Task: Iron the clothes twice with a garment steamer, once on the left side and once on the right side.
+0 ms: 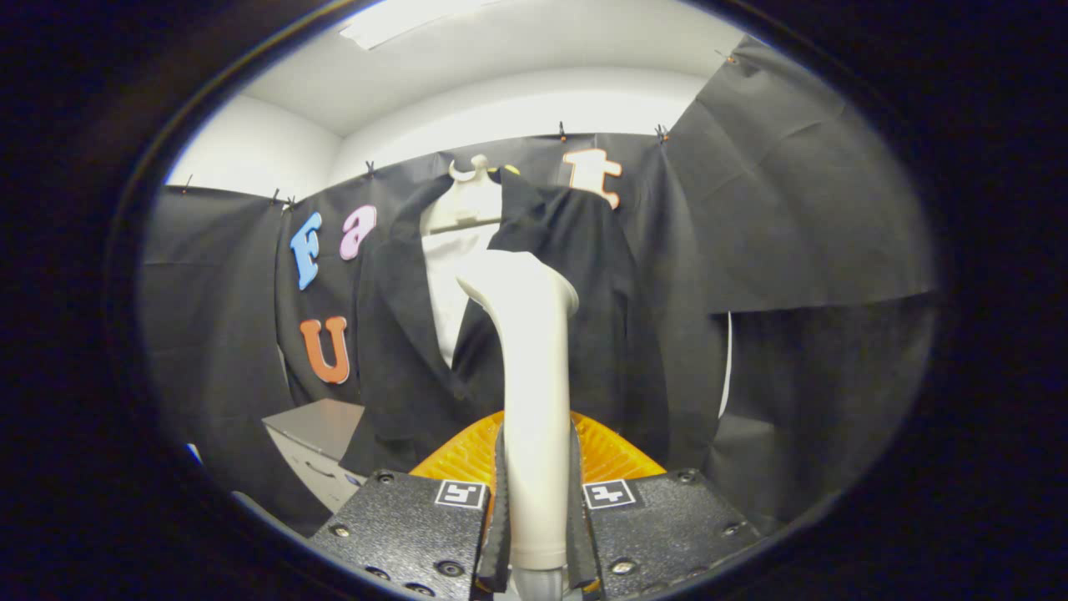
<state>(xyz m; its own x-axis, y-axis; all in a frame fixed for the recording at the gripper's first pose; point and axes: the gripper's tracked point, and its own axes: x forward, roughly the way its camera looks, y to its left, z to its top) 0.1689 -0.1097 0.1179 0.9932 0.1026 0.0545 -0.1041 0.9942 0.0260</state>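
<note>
Gripper (536,509) clamps handle of white plastic garment steamer (526,351), both fingers pressed against it, steamer upright between them, head raised toward dark suit jacket (584,317). Jacket hangs on pale plastic hanger (471,196) over white shirt (446,275), beyond fingers, against booth wall. Steamer head looks short of cloth; ironing pass apparently not yet begun. Next move likely: bring head to one jacket front, stroke down. Count: one steamer, one jacket, one hanger, one grey cabinet (321,430) low beside jacket.

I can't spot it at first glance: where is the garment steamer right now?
The garment steamer stands upright, clamped in the gripper, its head close in front of the dark jacket on the hanger.
</note>
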